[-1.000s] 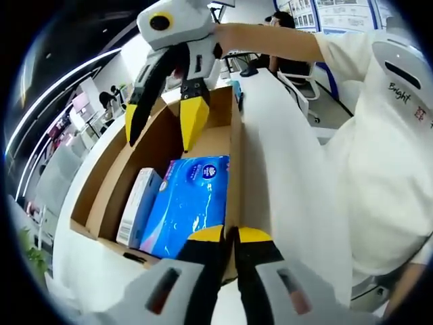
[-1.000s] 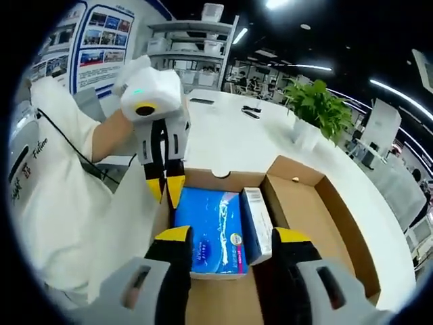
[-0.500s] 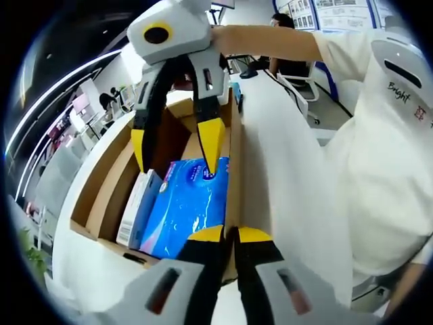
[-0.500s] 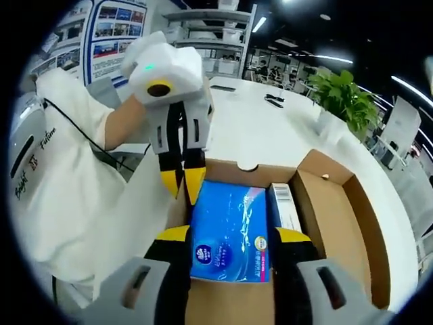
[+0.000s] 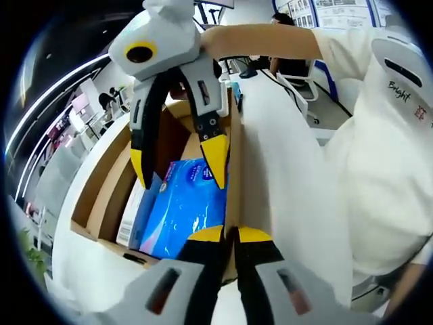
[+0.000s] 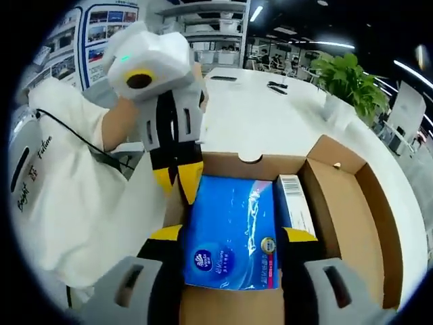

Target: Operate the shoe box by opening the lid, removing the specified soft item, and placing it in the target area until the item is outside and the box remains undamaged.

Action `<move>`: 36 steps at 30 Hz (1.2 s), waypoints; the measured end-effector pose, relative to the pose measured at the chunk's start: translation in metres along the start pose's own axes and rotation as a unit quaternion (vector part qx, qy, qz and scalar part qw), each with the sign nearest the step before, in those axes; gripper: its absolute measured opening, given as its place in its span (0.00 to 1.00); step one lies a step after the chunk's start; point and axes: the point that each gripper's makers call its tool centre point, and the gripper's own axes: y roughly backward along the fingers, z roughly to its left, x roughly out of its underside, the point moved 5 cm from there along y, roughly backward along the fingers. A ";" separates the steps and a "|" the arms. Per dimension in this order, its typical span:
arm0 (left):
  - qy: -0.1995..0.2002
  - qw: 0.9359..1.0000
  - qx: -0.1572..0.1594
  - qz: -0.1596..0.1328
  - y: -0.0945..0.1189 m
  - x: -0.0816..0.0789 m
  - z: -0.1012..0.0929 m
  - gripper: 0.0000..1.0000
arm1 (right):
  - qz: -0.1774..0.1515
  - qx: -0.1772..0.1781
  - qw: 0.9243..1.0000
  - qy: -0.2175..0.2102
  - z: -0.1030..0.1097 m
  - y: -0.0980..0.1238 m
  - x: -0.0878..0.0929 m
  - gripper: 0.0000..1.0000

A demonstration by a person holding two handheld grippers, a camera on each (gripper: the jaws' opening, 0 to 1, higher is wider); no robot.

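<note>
An open cardboard shoe box (image 5: 101, 183) (image 6: 365, 210) rests on a white table, its white lid (image 5: 284, 176) folded out to one side. Inside lie a blue soft tissue pack (image 5: 183, 210) (image 6: 230, 230) and, beside it, a narrow white carton (image 5: 132, 217) (image 6: 292, 203). My left gripper (image 5: 230, 235) (image 6: 177, 179) is shut on the box's side edge next to the lid. Reaching down into the box, my right gripper (image 6: 231, 235) (image 5: 177, 166) is open, one yellow-tipped jaw on each side of the blue pack.
The person's white sleeve and shirt (image 5: 379, 169) (image 6: 61, 196) lie close beside the lid. A potted plant (image 6: 348, 74) and small dark items (image 6: 277, 87) sit farther off on the white table (image 6: 264, 115). An office chair (image 5: 298, 74) stands behind.
My right gripper has come down into the box, and its open jaws now straddle the blue pack. The left gripper has kept its hold on the box edge.
</note>
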 end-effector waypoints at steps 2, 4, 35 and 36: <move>-0.001 1.000 -0.002 0.001 0.000 0.000 0.000 0.04 | 0.022 0.002 1.000 0.011 0.001 -0.005 0.003 0.57; 0.000 1.000 -0.003 0.001 0.000 0.000 0.000 0.05 | 0.041 -0.001 0.999 0.010 0.001 -0.011 0.007 0.58; 0.001 1.000 -0.007 0.001 0.000 0.000 -0.001 0.05 | 0.086 -0.024 0.996 0.011 0.001 -0.008 0.014 0.52; 0.002 1.000 -0.007 0.001 0.000 0.000 -0.001 0.05 | 0.086 -0.025 0.996 0.013 0.002 -0.007 0.016 0.52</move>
